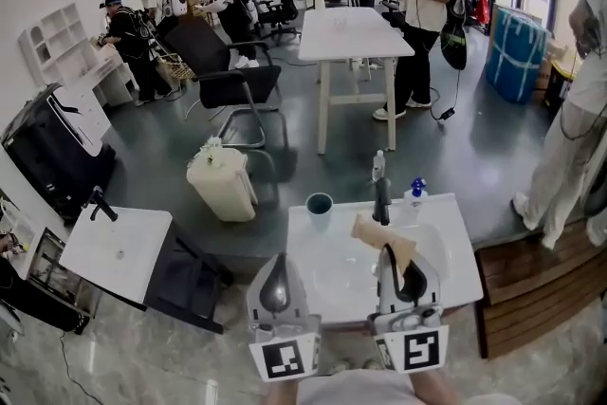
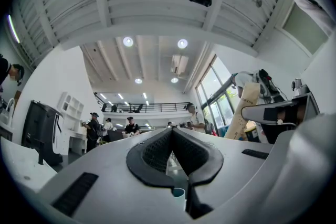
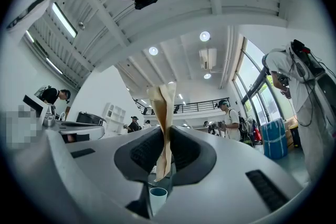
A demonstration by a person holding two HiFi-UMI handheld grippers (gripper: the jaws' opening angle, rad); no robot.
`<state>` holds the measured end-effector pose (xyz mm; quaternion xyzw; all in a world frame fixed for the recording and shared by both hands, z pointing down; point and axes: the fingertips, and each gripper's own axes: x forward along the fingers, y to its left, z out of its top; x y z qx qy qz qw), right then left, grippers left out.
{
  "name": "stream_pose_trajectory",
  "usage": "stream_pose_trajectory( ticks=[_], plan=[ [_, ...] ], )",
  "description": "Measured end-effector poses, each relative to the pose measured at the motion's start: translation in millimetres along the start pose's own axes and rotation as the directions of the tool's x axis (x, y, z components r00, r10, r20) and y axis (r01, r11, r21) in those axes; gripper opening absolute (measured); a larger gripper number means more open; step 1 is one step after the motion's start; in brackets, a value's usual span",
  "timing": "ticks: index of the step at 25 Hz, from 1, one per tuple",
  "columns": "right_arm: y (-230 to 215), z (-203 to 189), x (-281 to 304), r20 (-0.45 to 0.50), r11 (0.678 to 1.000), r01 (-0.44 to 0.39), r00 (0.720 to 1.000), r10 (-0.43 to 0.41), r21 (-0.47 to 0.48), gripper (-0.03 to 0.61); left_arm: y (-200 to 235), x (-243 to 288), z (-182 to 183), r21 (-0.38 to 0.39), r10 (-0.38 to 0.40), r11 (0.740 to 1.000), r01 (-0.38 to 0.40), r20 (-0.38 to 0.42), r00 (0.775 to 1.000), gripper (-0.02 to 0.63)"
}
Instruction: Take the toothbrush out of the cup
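Note:
A small teal-rimmed cup [image 1: 320, 204] stands at the far left corner of the white washbasin counter [image 1: 446, 270]; nothing shows sticking out of it. My right gripper [image 1: 403, 268] hovers over the basin, shut on a flat tan paper-wrapped toothbrush [image 1: 384, 242] that points up and away. In the right gripper view the toothbrush pack [image 3: 163, 107] rises between the closed pads [image 3: 147, 152], with the cup [image 3: 157, 195] below them. My left gripper [image 1: 275, 272] sits beside it to the left, shut and empty. In the left gripper view, the cup [image 2: 178, 192] peeks out beneath the left gripper [image 2: 172, 134].
A black faucet [image 1: 381, 199], a white bottle [image 1: 378, 164] and a blue-capped bottle [image 1: 416, 190] line the counter's far edge. A white bin [image 1: 223, 180] and a low white table [image 1: 119, 251] stand left. A wooden step [image 1: 531, 289] and a standing person [image 1: 569, 138] are right.

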<state>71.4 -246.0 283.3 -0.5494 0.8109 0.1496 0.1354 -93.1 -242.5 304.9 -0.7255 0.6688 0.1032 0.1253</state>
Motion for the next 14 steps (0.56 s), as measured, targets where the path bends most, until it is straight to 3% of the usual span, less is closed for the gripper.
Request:
stream_pose_trajectory(
  ticks=[14],
  plan=[
    [-4.8, -6.7, 1.5, -0.013, 0.999, 0.009, 1.000, -0.008, 0.033, 0.037, 3.5, -1.2, 0.6, 0.002, 0.009, 1.000, -0.009, 0.003, 1.000, 0.015]
  ],
)
